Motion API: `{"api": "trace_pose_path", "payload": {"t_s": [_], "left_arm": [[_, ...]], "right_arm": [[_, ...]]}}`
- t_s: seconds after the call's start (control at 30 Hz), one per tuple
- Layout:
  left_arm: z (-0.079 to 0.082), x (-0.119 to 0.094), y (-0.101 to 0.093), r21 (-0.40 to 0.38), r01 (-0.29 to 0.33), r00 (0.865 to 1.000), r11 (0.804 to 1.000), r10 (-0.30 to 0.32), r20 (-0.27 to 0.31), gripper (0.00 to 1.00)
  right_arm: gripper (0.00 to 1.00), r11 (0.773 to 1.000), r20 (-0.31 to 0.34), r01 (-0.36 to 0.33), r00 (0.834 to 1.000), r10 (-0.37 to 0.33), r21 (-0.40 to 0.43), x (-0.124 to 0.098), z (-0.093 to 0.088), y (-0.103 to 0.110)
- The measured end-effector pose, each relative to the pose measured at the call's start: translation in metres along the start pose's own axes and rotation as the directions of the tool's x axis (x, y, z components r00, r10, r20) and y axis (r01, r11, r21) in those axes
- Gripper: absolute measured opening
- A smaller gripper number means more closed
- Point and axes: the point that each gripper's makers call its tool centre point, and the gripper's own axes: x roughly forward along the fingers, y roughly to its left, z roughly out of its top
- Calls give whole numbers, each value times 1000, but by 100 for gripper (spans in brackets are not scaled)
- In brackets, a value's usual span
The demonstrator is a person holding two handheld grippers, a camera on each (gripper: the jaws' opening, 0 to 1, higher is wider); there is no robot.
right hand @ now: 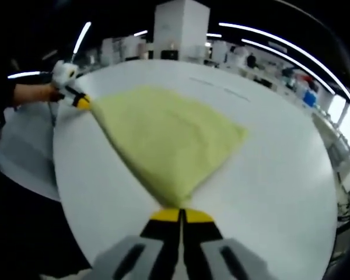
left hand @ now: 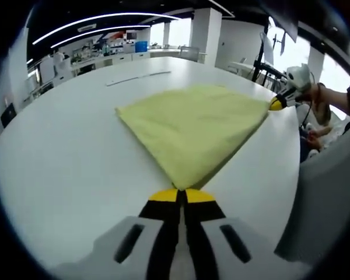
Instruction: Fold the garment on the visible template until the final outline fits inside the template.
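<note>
Yellow-tipped jaws of the left gripper (left hand: 181, 195) sat at bottom centre of the left gripper view, clenched on one corner of the yellow garment (left hand: 193, 125). From that pinch the cloth fanned up the frame, one corner reaching left of centre, another stretching to the right edge, where the right gripper (left hand: 275, 104) pinched it. Over in the right gripper view, same story: jaws clamped on the near corner at bottom centre, the garment running up-left to the left gripper (right hand: 81, 102) in the upper left. So the held edge stretched taut between the two grippers, the rest spread flat on the white table (left hand: 64, 151). Plenty of bare tabletop lay left of the cloth and beyond it; the table's edge curved close on the right of the left gripper view
</note>
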Motion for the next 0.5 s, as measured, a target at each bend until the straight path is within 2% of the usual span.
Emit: {"api": "trace_pose_path", "payload": {"t_s": [0.2, 0.27, 0.33, 0.4, 0.5], "left_arm": [[-1, -1, -2, -22, 1, 1000, 1000, -1, 2, 0], [-2, -2, -2, -35, 3, 1000, 999, -3, 5, 0], [-1, -2, -5, -60, 18, 1000, 998, -18, 16, 6], [1, -3, -8, -59, 23, 1000, 998, -22, 20, 16], [6, -5, -12, -60, 32, 998, 998, -29, 49, 29]], "right_arm": [[0, 1000, 11, 9, 1000, -9, 19, -2, 3, 0], [0, 997, 18, 34, 999, -35, 62, -2, 3, -4], [0, 996, 41, 31, 999, -34, 84, -3, 6, -4], [13, 992, 86, -7, 996, -4, 128, -5, 12, 1], [30, 988, 125, -6, 992, -14, 154, -9, 18, 0]]}}
